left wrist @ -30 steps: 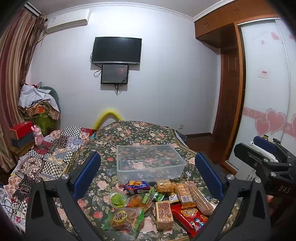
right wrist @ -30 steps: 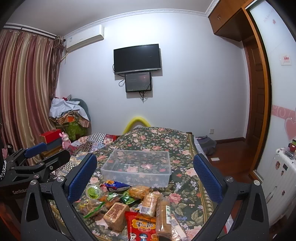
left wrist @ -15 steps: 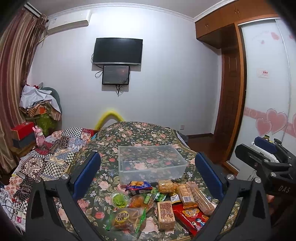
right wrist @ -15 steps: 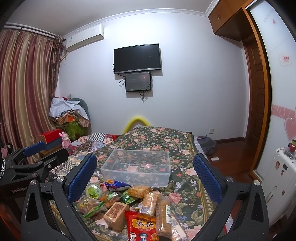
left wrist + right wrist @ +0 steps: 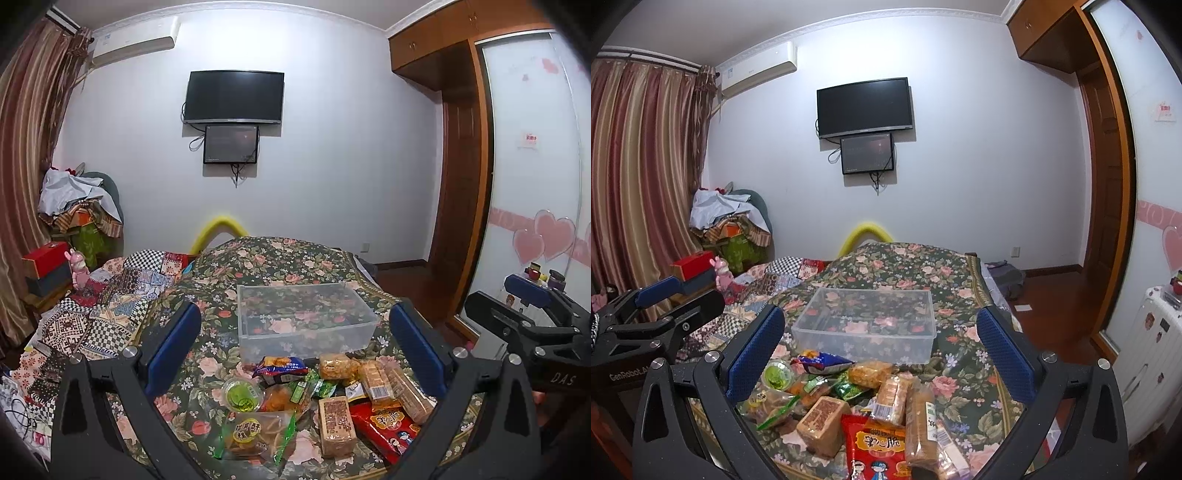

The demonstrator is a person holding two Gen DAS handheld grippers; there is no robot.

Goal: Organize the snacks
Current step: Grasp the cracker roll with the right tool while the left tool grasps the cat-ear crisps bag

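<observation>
Snack pile (image 5: 325, 402) on floral bed (image 5: 273, 258), just below and ahead of both grippers. Empty clear bin (image 5: 303, 317) beyond pile. Left gripper (image 5: 295, 350) and right gripper (image 5: 879, 347): jaws wide apart, holding nothing. Neither clearly nearer.

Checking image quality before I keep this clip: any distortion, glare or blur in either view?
Left wrist view: strong fisheye bending of the wardrobe, dark corner vignette, snacks sharp. Right wrist view: same bending at the curtain, faint glare on the clear bin, no motion blur.
</observation>
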